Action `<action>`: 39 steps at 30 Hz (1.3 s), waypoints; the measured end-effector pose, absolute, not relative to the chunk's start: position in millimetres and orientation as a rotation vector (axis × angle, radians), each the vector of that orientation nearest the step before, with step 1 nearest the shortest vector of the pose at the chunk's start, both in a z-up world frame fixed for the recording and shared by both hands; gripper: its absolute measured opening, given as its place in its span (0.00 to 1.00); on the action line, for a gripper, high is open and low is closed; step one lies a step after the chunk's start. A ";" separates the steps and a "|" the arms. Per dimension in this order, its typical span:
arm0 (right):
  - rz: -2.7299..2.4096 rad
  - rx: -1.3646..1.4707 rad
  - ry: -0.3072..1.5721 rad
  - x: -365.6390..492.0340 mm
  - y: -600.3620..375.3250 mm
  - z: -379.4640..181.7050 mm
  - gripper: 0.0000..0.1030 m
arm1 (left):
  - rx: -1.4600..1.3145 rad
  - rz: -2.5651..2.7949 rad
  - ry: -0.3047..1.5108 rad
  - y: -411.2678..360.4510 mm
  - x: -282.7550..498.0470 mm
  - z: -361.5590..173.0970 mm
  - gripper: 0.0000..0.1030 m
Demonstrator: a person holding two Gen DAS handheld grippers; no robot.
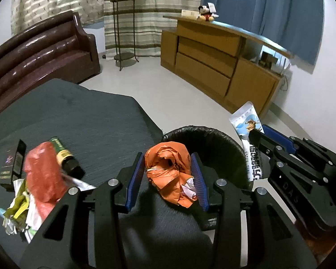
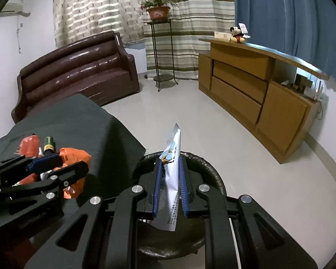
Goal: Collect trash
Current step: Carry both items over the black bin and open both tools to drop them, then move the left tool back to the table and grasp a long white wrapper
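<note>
Left wrist view: the left gripper (image 1: 168,177) is clamping a crumpled orange plastic bag (image 1: 170,172) between its blue pads, holding it at the edge of the dark grey table (image 1: 82,121), right beside the black-lined trash bin (image 1: 215,148). On the table to the left, a red wrapper (image 1: 42,172) is lying against a dark green bottle (image 1: 63,154), with a small black box (image 1: 12,165) beyond them and a heap of mixed paper scraps (image 1: 20,210) below. At the right, the right gripper (image 1: 261,137) is pinching a white and blue snack packet (image 1: 248,132) that is standing up past the bin's far rim.

Right wrist view: the right gripper (image 2: 169,179) is squeezing the white packet (image 2: 172,168) upright between its fingers, directly above the open trash bin (image 2: 215,174) on the pale floor. At the left, the left gripper (image 2: 56,165) is gripping the orange bag (image 2: 76,157) over the table (image 2: 78,121) corner, with the red wrapper (image 2: 29,145) and green bottle (image 2: 48,144) lying behind it.
</note>
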State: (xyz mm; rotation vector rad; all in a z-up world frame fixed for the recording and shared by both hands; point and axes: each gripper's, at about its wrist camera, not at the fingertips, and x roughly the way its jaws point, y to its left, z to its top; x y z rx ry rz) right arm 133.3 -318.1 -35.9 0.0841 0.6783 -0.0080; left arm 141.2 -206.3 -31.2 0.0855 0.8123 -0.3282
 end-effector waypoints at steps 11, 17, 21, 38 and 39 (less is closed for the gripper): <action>-0.015 0.121 0.699 148.4 -334.0 -45.5 0.26 | 0.120 -0.315 0.853 -226.9 159.5 -46.1 0.50; -0.041 0.134 0.683 143.7 -339.3 -43.8 0.34 | 0.112 -0.296 0.847 -225.0 161.2 -46.3 0.57; -0.057 0.144 0.676 138.4 -342.0 -40.7 0.43 | 0.101 -0.287 0.832 -222.9 160.6 -43.0 0.67; -0.011 0.125 0.690 115.1 -312.1 -28.0 0.55 | 0.074 -0.223 0.788 -160.9 112.5 -15.2 0.71; -0.001 0.117 0.692 113.2 -305.7 -26.9 0.55 | 0.070 -0.214 0.787 -154.4 109.2 -14.2 0.71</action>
